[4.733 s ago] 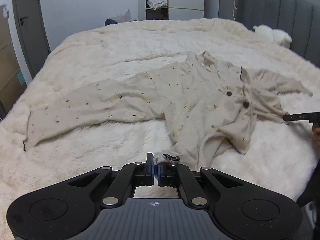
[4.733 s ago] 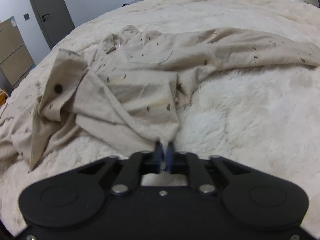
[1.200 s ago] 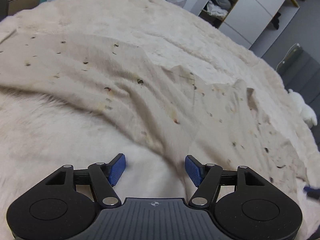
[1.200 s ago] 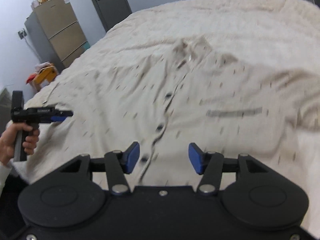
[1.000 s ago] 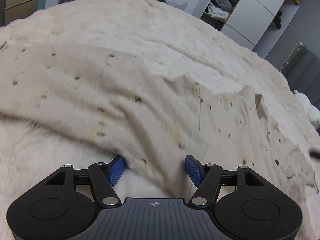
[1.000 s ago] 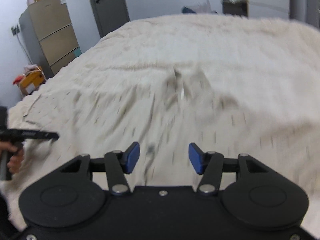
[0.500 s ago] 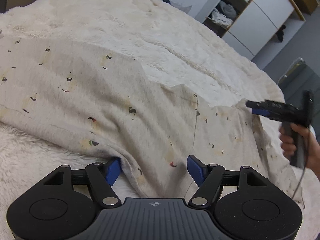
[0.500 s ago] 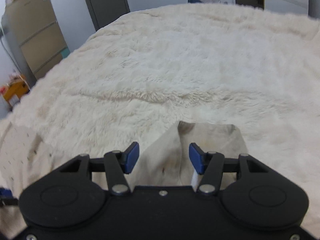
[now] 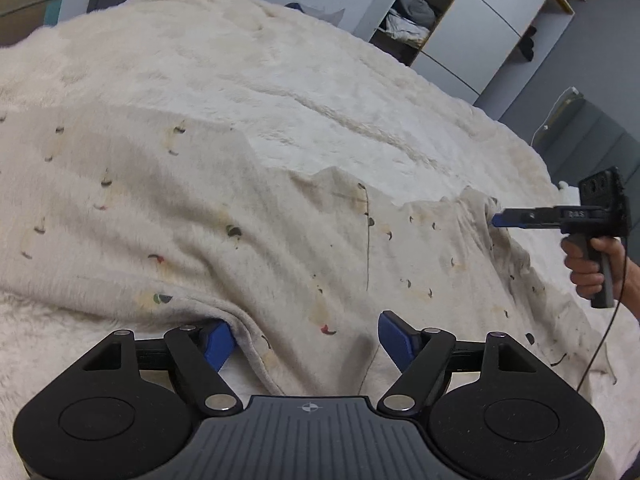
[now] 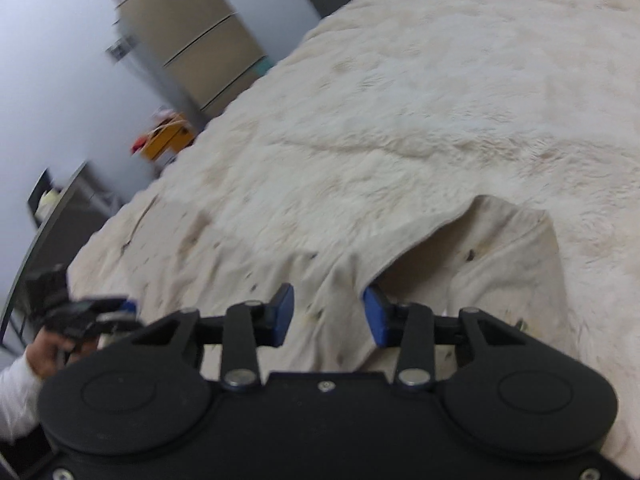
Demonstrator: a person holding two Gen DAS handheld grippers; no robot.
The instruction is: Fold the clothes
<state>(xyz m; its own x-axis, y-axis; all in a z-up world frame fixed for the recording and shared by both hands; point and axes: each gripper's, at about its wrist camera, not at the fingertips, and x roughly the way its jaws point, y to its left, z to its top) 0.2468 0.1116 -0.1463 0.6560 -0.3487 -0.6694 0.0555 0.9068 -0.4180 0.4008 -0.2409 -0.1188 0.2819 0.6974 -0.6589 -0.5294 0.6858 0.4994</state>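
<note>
A fluffy cream blanket (image 9: pixel 280 80) covers the whole bed. Beyond the far edge of the bed, in the left wrist view, stands a white wardrobe (image 9: pixel 480 36) with open shelves; folded clothes (image 9: pixel 408 20) lie on one shelf and jars stand on the top one. Right of it is a grey padded headboard (image 9: pixel 592 144). In the right wrist view, a beige cabinet (image 10: pixel 196 52) with drawers stands against the wall near the left edge of the bed. A yellow box (image 10: pixel 166 140) sits on the floor beside it.
</note>
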